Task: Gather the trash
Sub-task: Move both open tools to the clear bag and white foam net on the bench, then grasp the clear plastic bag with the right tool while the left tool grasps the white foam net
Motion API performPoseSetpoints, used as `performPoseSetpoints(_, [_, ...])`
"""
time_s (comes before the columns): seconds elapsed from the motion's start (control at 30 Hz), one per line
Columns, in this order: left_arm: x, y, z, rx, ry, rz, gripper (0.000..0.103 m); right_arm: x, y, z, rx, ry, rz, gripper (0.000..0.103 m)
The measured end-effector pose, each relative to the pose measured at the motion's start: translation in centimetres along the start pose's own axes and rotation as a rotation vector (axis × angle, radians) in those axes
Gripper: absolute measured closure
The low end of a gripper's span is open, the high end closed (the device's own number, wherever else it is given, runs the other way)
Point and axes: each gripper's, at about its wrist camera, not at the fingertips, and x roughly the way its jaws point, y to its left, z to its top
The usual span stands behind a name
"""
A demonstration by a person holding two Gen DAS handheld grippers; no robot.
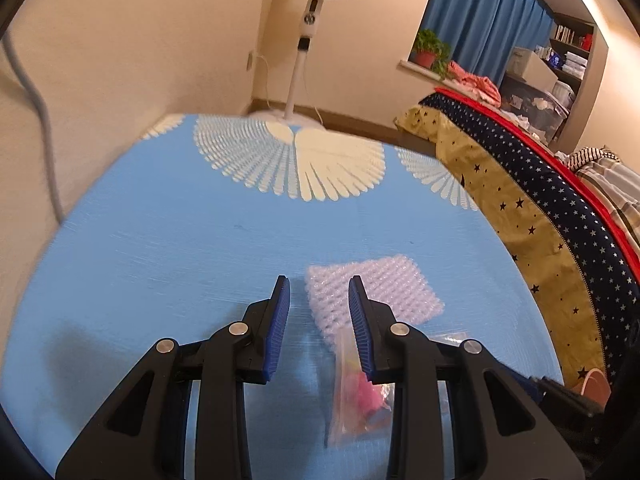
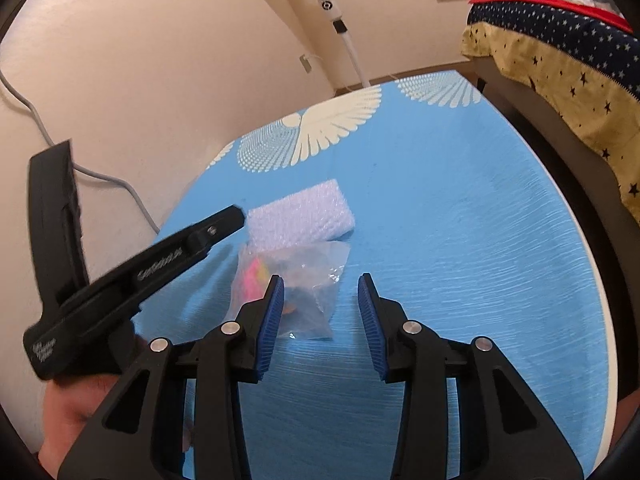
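A: Wrap (image 1: 374, 294) first, left wrist view. It lies flat on the table (image 1: 160, 248), a bag (image 1: 362, 396) overlapping its near edge. How will it handle?

B: Probably light, soft, squashy; I'd pinch an edge. The left gripper (image 1: 318, 300) has its jaws partly spread, empty, above the wrap's near-left corner.

A: Right wrist view?

B: The bag (image 2: 292, 280) looks thin and slippery; take a loose corner. The right gripper (image 2: 320, 298) is spread partway, holding nothing, bag beside its left jaw.
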Motion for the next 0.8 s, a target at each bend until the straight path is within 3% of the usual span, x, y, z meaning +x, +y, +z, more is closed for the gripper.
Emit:
performPoseSetpoints(0.2, [1.5, -0.5, 0.0, 0.014, 0.066, -0.018, 0.074, 0.4, 0.1, -0.1, -0.012, 0.028, 0.022, 0.098])
performPoseSetpoints(0.23, [1.7, -0.7, -0.1, 0.02, 0.077, -0.02, 0.086, 0.4, 0.2, -0.2, -0.016, 0.029, 0.025, 0.098])
performPoseSetpoints(0.33, [1.5, -0.7, -0.2, 0.019, 0.082, -0.022, 0.1, 0.0, 0.2, -0.2, -0.022, 0.022, 0.018, 0.1])
performPoseSetpoints(0.8, [-5.7, -2.7, 0.1, 0.03, -0.023, -0.001, 0.103, -6.7, 0.3, -0.4, -0.055, -0.039, -0.041, 0.102])
